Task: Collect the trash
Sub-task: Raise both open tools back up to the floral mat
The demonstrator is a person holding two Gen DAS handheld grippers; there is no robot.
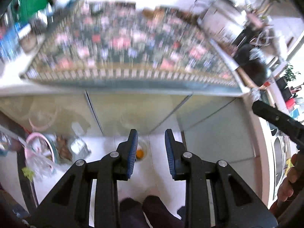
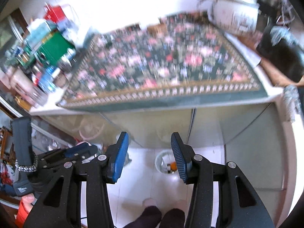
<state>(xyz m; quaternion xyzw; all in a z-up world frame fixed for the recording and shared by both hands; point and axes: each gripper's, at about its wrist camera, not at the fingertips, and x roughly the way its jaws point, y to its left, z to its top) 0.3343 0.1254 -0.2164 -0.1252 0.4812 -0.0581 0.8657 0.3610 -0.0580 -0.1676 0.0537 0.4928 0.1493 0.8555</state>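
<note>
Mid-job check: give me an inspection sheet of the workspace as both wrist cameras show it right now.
Surface: floral cloth covers the table top; nothing lies on the cloth itself; blurred.
Job's things: small white bin on the tiled floor below, with something orange inside.
Clutter: green box and packages crowd the table's left end; pink round item on the floor.
Grippers: left gripper and right gripper both have jaws apart, with nothing between them.
Cables: nothing seen.
Surroundings: glass cabinet doors under the table; the person's legs at the bottom edge.
</note>
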